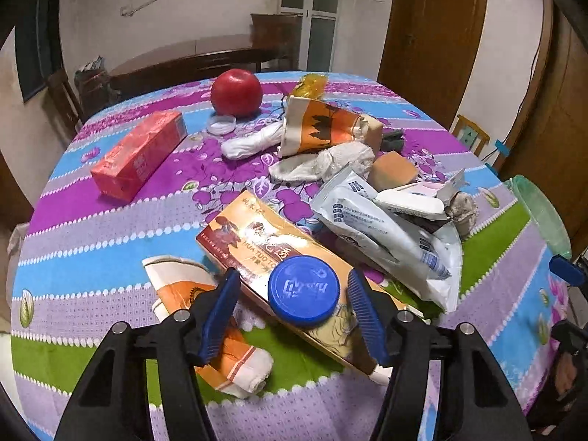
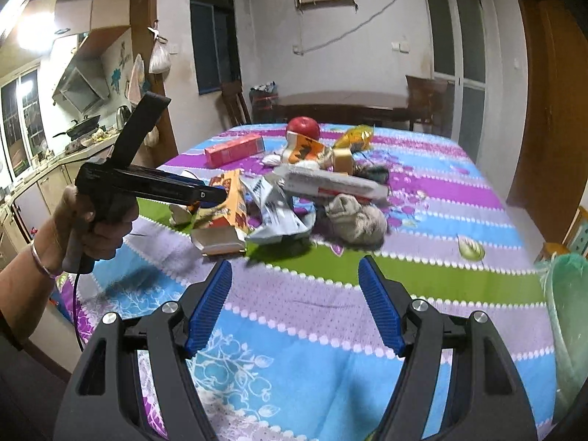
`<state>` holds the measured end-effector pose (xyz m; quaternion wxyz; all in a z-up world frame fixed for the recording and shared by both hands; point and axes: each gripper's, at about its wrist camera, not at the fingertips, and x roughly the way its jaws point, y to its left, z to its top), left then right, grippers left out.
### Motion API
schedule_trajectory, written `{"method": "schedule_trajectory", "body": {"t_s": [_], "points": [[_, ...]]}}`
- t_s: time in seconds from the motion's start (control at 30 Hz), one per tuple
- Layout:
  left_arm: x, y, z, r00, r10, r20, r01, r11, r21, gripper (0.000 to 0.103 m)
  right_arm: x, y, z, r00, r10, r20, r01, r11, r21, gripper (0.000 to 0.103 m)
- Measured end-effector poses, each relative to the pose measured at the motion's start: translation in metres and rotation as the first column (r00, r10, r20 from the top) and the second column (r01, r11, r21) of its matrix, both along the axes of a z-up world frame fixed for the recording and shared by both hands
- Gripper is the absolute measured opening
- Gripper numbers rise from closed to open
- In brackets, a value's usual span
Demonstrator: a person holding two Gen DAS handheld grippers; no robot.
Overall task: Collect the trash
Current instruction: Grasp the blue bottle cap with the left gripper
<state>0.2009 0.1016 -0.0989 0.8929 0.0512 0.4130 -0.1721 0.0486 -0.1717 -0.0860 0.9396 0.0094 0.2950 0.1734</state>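
Note:
A round blue lid [image 1: 303,290] lies on a long orange carton [image 1: 253,239] at the near side of the table. My left gripper [image 1: 292,275] straddles this lid, open, with a small gap between each blue pad and the lid's edge. A crushed orange paper cup [image 1: 183,290] lies under its left finger. A white plastic wrapper [image 1: 371,228], crumpled tissues [image 1: 330,161] and a second squashed cup [image 1: 323,128] form a heap beyond. My right gripper [image 2: 294,268] hovers open and empty over bare tablecloth [image 2: 294,330], short of the heap [image 2: 294,198]. A hand [image 2: 99,220] holds the left gripper [image 2: 209,196] at the heap's left.
A red box [image 1: 139,154], a red apple [image 1: 236,92] and a clear small lid [image 1: 220,124] sit at the far left. A green plastic container [image 2: 566,312] stands off the table's right edge. A wooden chair [image 1: 472,137] and doors lie behind.

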Motion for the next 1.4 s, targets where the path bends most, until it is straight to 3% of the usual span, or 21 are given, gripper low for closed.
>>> {"method": "schedule_trajectory", "body": {"t_s": [0.1, 0.2, 0.33, 0.43, 0.5, 0.57, 0.7, 0.8, 0.9, 1.1, 1.23, 1.4], "points": [[0.001, -0.007, 0.0, 1.0, -0.017, 0.019, 0.016, 1.0, 0.013, 0.062, 0.002, -0.002, -0.003, 1.0, -0.011, -0.02, 0.011, 1.0, 0.021, 0.068], [0.001, -0.018, -0.005, 0.998, -0.024, 0.049, 0.02, 0.995, 0.096, 0.06, 0.004, -0.002, -0.004, 1.0, -0.014, -0.025, 0.015, 0.999, 0.034, 0.068], [0.0, -0.018, -0.005, 0.998, -0.035, 0.049, 0.03, 0.994, 0.103, 0.042, 0.004, -0.001, 0.0, 1.0, -0.008, -0.017, 0.008, 1.0, 0.027, 0.068], [-0.005, -0.015, -0.004, 0.997, -0.028, 0.068, 0.019, 0.991, 0.13, 0.041, 0.005, 0.001, 0.001, 1.0, -0.006, -0.017, 0.006, 1.0, 0.027, 0.068], [-0.01, -0.004, 0.001, 0.997, -0.001, 0.078, -0.007, 0.995, 0.096, 0.041, 0.006, 0.002, 0.002, 1.0, -0.002, -0.016, 0.003, 1.0, 0.028, 0.068], [-0.017, 0.014, 0.015, 0.994, 0.034, 0.1, -0.035, 0.999, 0.004, 0.041, 0.006, 0.006, 0.005, 1.0, 0.006, -0.009, -0.006, 1.0, 0.023, 0.068], [-0.053, 0.057, 0.062, 0.963, 0.168, 0.209, -0.143, 0.981, -0.132, 0.041, 0.01, 0.022, 0.014, 0.998, 0.058, 0.012, -0.058, 0.998, 0.013, 0.068], [-0.076, 0.079, 0.078, 0.929, 0.267, 0.255, -0.235, 0.961, -0.146, 0.041, 0.017, 0.045, 0.019, 0.991, 0.135, 0.013, -0.136, 0.991, 0.013, 0.068], [-0.092, 0.091, 0.071, 0.905, 0.341, 0.254, -0.317, 0.939, -0.131, 0.04, 0.029, 0.074, 0.02, 0.974, 0.225, 0.008, -0.225, 0.974, -0.001, 0.068], [-0.109, 0.103, 0.038, 0.895, 0.405, 0.186, -0.389, 0.914, -0.114, 0.04, 0.075, 0.151, 0.019, 0.923, 0.379, -0.069, -0.383, 0.922, -0.062, 0.056], [-0.116, 0.111, 0.025, 0.888, 0.429, 0.166, -0.412, 0.902, -0.129, 0.04, 0.106, 0.186, 0.006, 0.928, 0.353, -0.124, -0.369, 0.917, -0.153, 0.047], [-0.118, 0.126, 0.019, 0.881, 0.451, 0.141, -0.428, 0.888, -0.166, 0.04, 0.129, 0.204, -0.018, 0.919, 0.332, -0.214, -0.37, 0.913, -0.174, 0.024]]}}
